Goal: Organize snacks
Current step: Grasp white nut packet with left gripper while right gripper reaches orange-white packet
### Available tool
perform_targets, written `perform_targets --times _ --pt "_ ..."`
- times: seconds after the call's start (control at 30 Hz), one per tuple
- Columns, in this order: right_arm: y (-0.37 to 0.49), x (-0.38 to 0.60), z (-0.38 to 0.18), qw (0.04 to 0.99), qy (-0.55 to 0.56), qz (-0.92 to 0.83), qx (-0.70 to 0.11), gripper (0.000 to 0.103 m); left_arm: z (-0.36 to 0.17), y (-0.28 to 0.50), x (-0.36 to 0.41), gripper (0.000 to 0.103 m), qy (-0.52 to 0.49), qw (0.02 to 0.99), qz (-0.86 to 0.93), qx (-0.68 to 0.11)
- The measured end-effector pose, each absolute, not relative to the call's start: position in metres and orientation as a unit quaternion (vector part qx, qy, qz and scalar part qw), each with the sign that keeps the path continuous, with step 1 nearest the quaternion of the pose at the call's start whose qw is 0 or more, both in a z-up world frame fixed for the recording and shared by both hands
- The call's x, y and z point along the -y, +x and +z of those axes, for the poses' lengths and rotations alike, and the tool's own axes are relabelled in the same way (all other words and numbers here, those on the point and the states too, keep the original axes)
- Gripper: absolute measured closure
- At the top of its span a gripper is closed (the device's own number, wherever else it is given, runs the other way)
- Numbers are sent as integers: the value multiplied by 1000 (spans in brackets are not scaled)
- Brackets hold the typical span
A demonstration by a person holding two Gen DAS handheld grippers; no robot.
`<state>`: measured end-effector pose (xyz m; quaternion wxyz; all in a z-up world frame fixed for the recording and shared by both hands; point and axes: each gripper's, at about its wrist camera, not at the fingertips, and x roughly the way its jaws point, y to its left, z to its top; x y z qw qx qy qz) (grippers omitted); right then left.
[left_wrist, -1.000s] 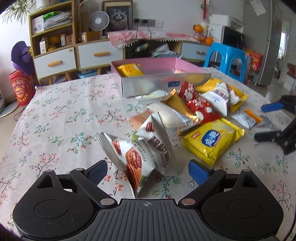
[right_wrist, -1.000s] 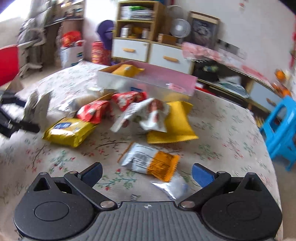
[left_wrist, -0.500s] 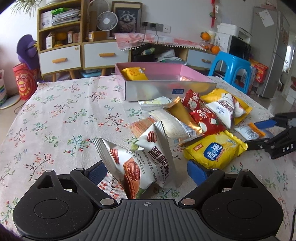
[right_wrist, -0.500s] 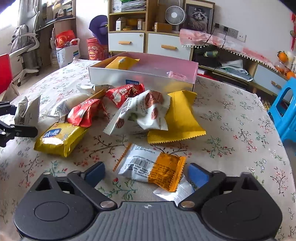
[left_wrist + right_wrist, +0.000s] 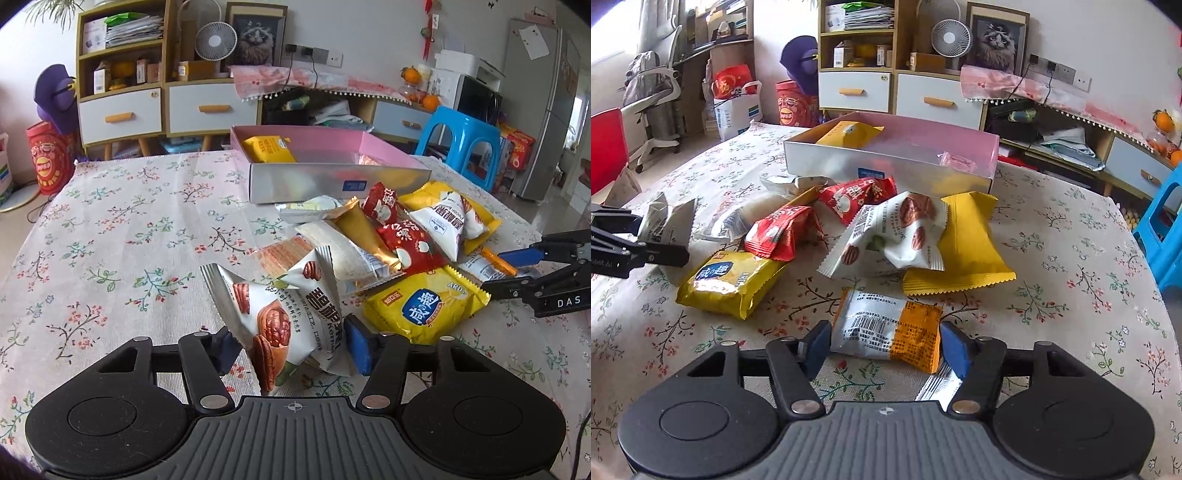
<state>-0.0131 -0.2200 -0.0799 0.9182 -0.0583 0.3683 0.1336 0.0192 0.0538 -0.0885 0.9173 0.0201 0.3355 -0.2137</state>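
Note:
My left gripper (image 5: 290, 345) is shut on a white walnut snack bag (image 5: 288, 314), its blue pads pressing both sides. My right gripper (image 5: 886, 347) has closed onto a white-and-orange packet (image 5: 886, 328) lying on the floral tablecloth. A pink-lined silver box (image 5: 332, 173) stands at the back and holds one yellow packet (image 5: 267, 147). Loose snacks lie in a pile before it: a yellow biscuit pack (image 5: 424, 306), red packs (image 5: 402, 240), a white walnut bag (image 5: 894, 236) and a flat yellow bag (image 5: 964, 251).
The left gripper shows at the left edge of the right wrist view (image 5: 628, 247), and the right gripper shows at the right edge of the left wrist view (image 5: 543, 273). A small silver sachet (image 5: 938, 387) lies under my right gripper. A blue stool (image 5: 465, 147) stands beyond the table.
Both grippers have closed from wide open: the left onto the walnut bag, the right onto the white-and-orange packet. Both have moved slightly forward.

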Motion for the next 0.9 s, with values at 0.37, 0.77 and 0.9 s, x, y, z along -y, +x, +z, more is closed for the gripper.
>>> perform_targets --times 0.37,0.77,0.9 --pt "-18 219 -73 920 -58 138 -363 61 -81 18 -57 49 15 920 -215 -328" --pt "-13 214 -79 913 -57 145 -378 43 -84 19 -55 49 18 916 -214 -339" --pt "-9 215 -79 914 -46 139 -379 48 -85 18 -55 49 18 916 -213 -339"
